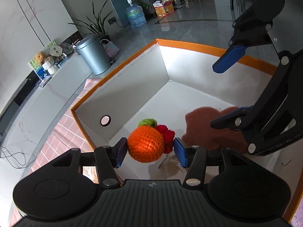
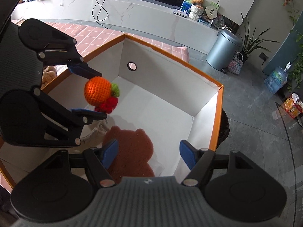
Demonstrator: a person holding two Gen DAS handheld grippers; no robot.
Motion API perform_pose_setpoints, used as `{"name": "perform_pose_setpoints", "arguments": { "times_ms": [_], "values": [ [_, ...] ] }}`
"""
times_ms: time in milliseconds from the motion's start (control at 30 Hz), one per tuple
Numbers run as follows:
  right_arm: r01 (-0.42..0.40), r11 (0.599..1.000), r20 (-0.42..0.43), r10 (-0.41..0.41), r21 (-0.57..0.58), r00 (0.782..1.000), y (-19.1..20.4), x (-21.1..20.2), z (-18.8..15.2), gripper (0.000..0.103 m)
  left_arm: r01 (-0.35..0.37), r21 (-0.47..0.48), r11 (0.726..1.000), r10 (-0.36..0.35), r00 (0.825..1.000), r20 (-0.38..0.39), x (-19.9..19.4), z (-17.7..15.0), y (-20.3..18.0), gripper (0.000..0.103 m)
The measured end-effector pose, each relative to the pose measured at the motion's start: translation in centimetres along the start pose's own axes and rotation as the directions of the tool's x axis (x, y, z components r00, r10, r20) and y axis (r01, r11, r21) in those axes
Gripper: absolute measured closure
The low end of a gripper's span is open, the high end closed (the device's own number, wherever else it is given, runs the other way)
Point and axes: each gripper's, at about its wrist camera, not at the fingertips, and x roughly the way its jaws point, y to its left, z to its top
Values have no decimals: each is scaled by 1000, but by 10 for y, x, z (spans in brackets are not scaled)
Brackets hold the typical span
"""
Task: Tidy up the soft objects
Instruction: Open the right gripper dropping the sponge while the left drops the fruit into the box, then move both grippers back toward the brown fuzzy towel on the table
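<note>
Left gripper (image 1: 150, 152): jaws partly apart, crocheted orange toy (image 1: 145, 143) between the blue pads above the box interior. One pad sits against the orange ball. Other pad is next to the red knit cluster; contact on that side cannot be told. In the right wrist view the toy (image 2: 98, 94) sits between the same two pads, upper pad on the ball, lower pad under the red part.

Toy location: above the floor of the white box with orange rim (image 1: 189, 45), near the wall with the round hole (image 1: 105, 120).

Right gripper (image 2: 149, 153): jaws wide, nothing between the pads. Hangs over the brown bear-shaped plush (image 2: 130, 151), which lies flat on the box floor. No contact with it visible
</note>
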Motion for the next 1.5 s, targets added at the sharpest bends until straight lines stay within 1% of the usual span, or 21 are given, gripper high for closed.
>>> {"name": "perform_pose_setpoints", "arguments": {
  "times_ms": [167, 333, 433, 600, 667, 833, 967, 1067, 1200, 1267, 1400, 1500],
  "values": [
    [-5, 1000, 7, 5, 9, 1000, 1, 0, -1, 31, -9, -2, 1000, 9, 1000, 2, -1, -1, -2, 35],
    [-2, 1000, 20, 2, 21, 1000, 1, -4, -3, 28, -15, -9, 1000, 16, 1000, 14, -6, -2, 0, 21],
    [-2, 1000, 30, 1, 27, 1000, 1, -8, -5, 27, -16, -15, 1000, 16, 1000, 14, -11, -2, 1, 20],
    [7, 1000, 53, -9, 29, 999, 2, -19, -7, 26, -37, -13, 999, 37, 999, 33, -26, -2, -2, 20],
    [11, 999, 65, -13, 36, 998, 2, -25, -8, 23, -49, -20, 999, 50, 998, 45, -33, -3, -4, 20],
    [30, 997, 102, -37, 66, 994, 3, -39, -12, 22, -74, -82, 994, 80, 994, 77, -55, -8, -1, 20],
    [56, 992, 148, -73, 117, 986, 7, -53, -18, 22, -102, -155, 983, 119, 987, 108, -74, -17, 0, 20],
    [66, 983, 196, -99, 171, 976, 12, -63, -23, 22, -116, -236, 965, 153, 978, 144, -92, -24, 4, 20],
    [36, 969, 273, -105, 246, 956, 26, -78, -31, 21, -117, -350, 929, 193, 963, 190, -117, -39, 8, 20],
    [14, 963, 310, -101, 270, 945, 35, -84, -32, 21, -102, -412, 905, 204, 956, 211, -129, -49, 11, 20],
    [-38, 959, 362, -69, 282, 930, 57, -93, -33, 21, -73, -539, 839, 238, 941, 242, -151, -71, 21, 20],
    [-61, 954, 396, -64, 295, 916, 75, -97, -33, 18, -90, -601, 794, 284, 930, 235, -164, -86, 25, 20]
  ]
}}
